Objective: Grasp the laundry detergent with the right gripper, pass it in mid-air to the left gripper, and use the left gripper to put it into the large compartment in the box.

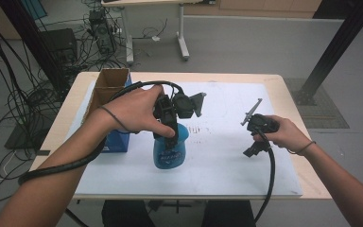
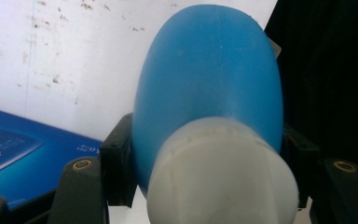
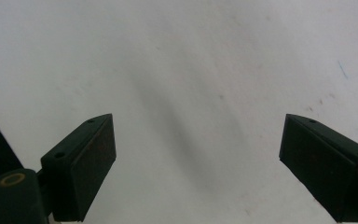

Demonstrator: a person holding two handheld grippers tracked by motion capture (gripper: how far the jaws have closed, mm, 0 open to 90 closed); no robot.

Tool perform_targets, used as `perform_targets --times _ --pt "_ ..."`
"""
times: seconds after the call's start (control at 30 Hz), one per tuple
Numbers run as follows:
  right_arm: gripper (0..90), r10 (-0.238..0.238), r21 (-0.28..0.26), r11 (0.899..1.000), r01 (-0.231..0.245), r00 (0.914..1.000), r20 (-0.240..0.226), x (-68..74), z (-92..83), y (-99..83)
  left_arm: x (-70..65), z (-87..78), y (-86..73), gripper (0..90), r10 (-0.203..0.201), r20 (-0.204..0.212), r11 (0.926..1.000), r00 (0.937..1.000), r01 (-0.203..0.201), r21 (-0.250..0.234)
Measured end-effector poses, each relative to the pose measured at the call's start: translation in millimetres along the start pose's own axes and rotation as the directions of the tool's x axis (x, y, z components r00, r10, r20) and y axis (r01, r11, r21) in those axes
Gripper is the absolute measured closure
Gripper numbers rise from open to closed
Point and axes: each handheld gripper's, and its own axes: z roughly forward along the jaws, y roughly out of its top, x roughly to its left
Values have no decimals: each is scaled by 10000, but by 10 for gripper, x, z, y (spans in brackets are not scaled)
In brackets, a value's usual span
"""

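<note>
Left gripper (image 2: 205, 163) clamping blue bottle (image 2: 209, 84) (base cropped), right gripper (image 3: 198, 163) spread wide, empty

Blue bottle (image 1: 170, 150), white cap, clamped in left tongs (image 2: 205, 175), over white sheet (image 1: 227, 156).

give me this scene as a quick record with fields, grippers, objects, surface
left hand-held gripper: shut on the blue bottle, jaws on either side of it just above its white cap
right hand-held gripper: open, nothing between its jaws, pointing down at the white sheet
blue bottle: upright on the sheet, near the front middle
cardboard box: open top, at the left of the table
blue box: beside the bottle, on its left
surface: wooden table covered by the white sheet
</note>
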Motion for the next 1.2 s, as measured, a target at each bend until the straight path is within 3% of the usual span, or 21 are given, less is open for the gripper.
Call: perform_targets --times 0.23,0.37,0.77,0.97,1.2 --pt "112 534 618 9966 -543 9984 166 -79 9 2 15 -28 -22 373 -53 34 10000 10000 53 -80" --pt "105 379 600 9974 -392 9990 218 -82 -17 27 13 -41 -27 373 -142 0 9999 9999 142 -42" --pt "102 553 42 9985 -553 9984 -70 7 -40 60 66 -59 -51 374 -505 -5 9984 9987 505 -244" --pt "103 545 7 9985 -545 9985 -77 26 -24 64 109 -135 -48 373 -841 -91 9955 9964 837 -446" --pt "103 651 -70 9979 -651 9979 -65 -4 -34 60 178 -279 -35 373 -1773 -274 9826 9838 1754 -604"
